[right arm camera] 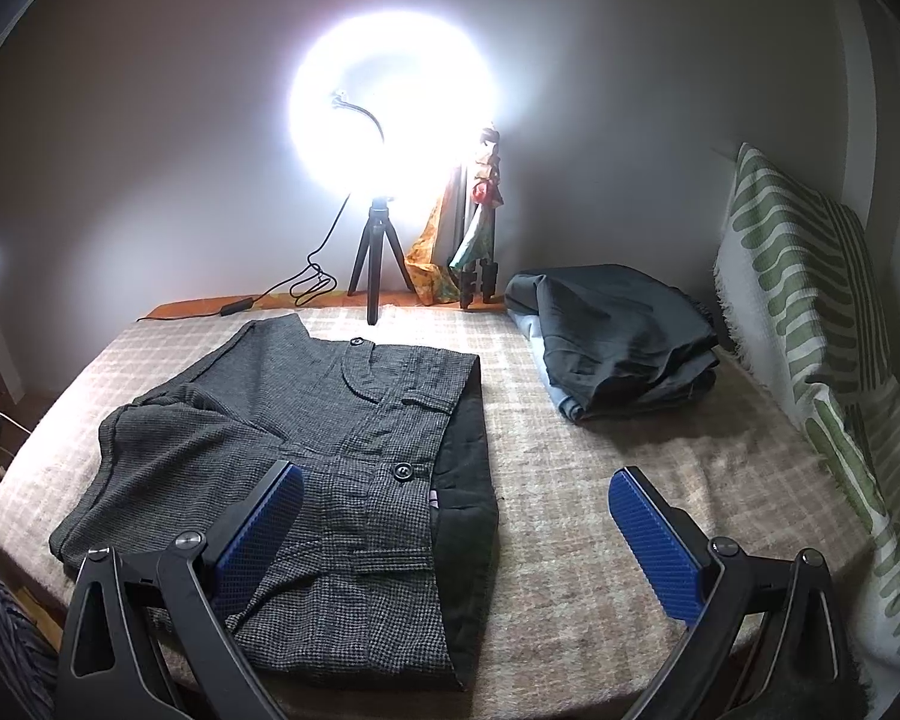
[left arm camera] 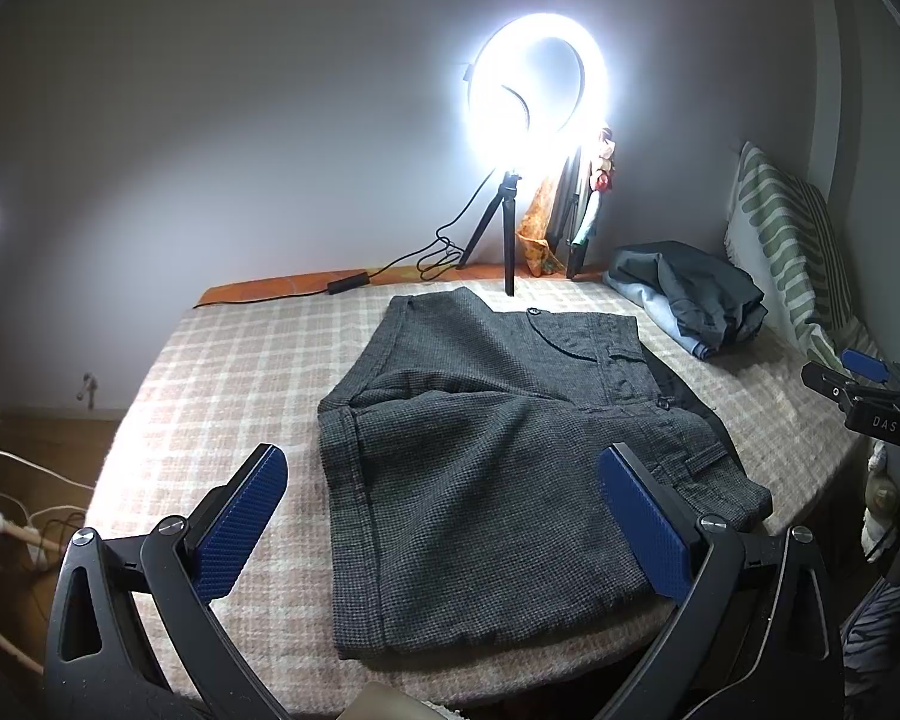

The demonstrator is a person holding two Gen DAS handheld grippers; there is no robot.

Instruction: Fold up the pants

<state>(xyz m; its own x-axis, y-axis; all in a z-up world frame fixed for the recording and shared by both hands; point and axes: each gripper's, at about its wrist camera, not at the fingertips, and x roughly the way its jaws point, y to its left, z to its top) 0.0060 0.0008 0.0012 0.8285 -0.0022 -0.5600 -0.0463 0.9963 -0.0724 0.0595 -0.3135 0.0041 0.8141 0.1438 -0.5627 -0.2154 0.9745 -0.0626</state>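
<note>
Grey checked pants lie folded into a compact stack on the plaid bedspread, with a black lining edge showing along the right side. They also show in the right wrist view. My left gripper is open and empty, hovering above the near part of the pants. My right gripper is open and empty, above the pants' right edge; it also shows at the right of the left wrist view.
A lit ring light on a tripod stands at the bed's far edge with its cable. A pile of folded dark and blue clothes lies at the back right. A green-striped pillow leans on the right wall.
</note>
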